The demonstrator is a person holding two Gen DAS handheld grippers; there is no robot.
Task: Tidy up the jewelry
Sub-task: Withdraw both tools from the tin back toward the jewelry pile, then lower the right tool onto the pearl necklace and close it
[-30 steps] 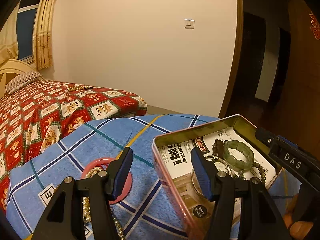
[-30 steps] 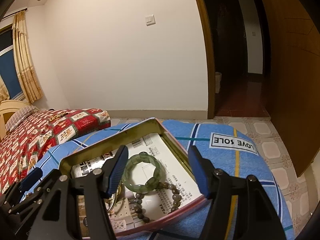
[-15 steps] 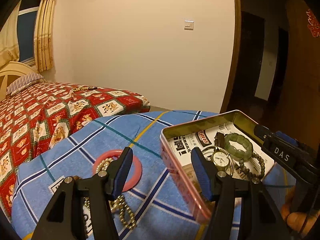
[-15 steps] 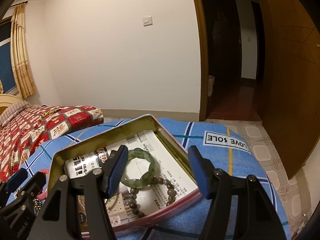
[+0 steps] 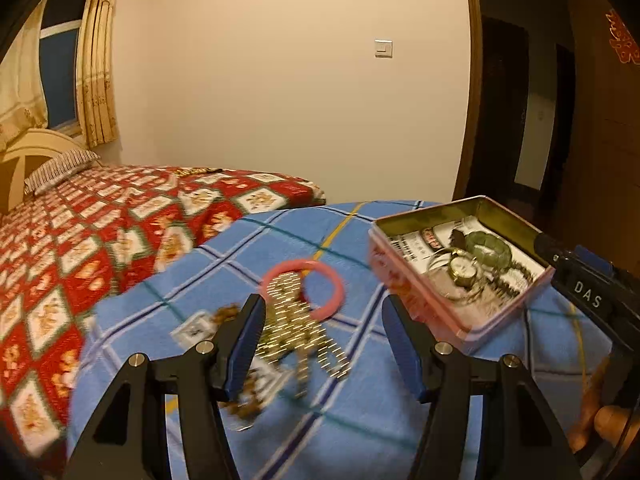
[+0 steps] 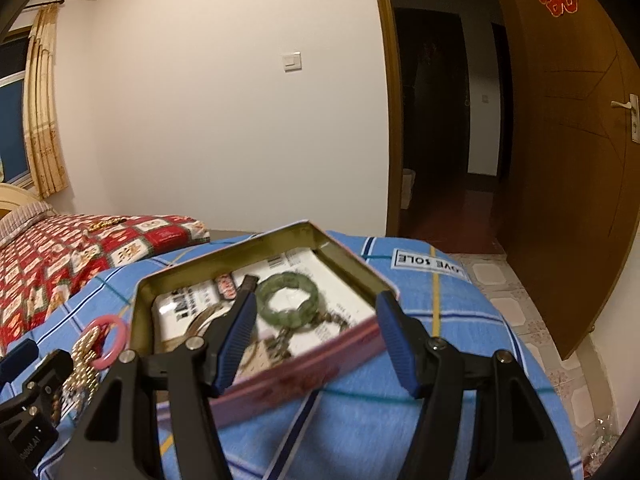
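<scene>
An open pink tin box (image 5: 420, 292) sits on a blue plaid cloth; it also shows in the right wrist view (image 6: 320, 344). Inside lie a green jade bracelet (image 6: 287, 298), a watch (image 5: 462, 268) and a dark bead bracelet (image 6: 332, 320). A pink bangle (image 5: 316, 278) and a gold bead chain (image 5: 296, 328) lie on the cloth left of the box. My left gripper (image 5: 322, 344) is open and empty, just before the chain. My right gripper (image 6: 316, 340) is open and empty, over the box's near edge.
The blue cloth (image 6: 420, 400) covers a round table. A bed with a red patterned cover (image 5: 100, 232) stands at the left. An open wooden door (image 6: 568, 160) and dark doorway are at the right. A brown bead string (image 5: 244, 400) lies by the chain.
Both grippers have pulled back and up from the table. The pink bangle and gold chain now show fully in front of the left gripper. The box looks farther away.
</scene>
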